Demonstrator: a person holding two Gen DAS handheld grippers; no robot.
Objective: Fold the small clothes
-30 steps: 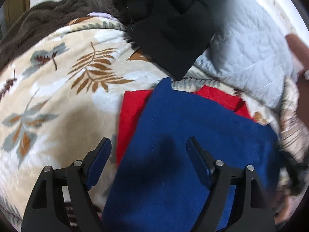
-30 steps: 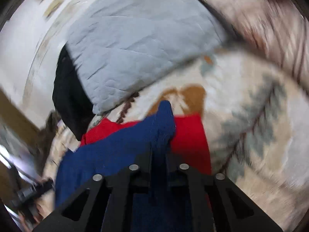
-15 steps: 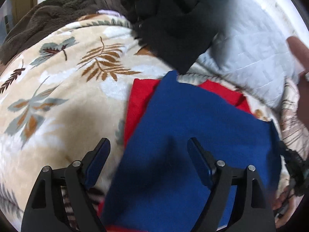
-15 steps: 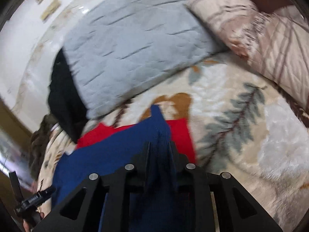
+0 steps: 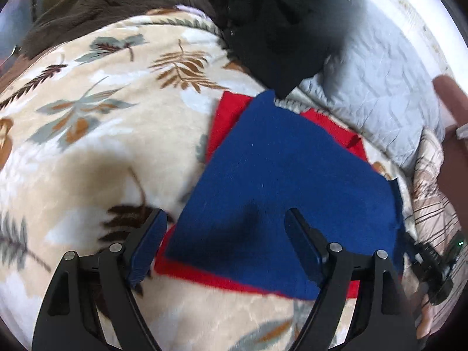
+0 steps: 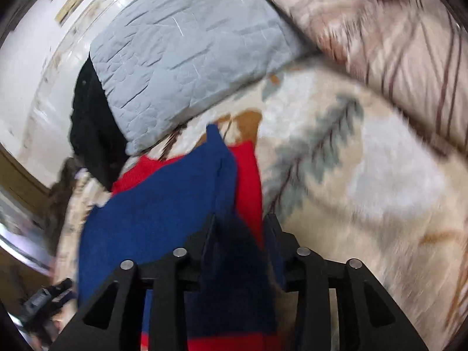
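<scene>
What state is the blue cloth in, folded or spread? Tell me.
Mostly spread: the blue cloth lies flat over the red cloth, one edge pinched up in the right gripper.

Your left gripper [image 5: 225,231] hangs with its jaws wide apart over the near corner of the blue cloth [image 5: 286,193], gripping nothing. The blue cloth lies flat on the red cloth [image 5: 225,117], which shows along its edges. Both rest on the leaf-print blanket [image 5: 96,134], near the black garment [image 5: 278,32] and grey pillow [image 5: 377,82].
</scene>
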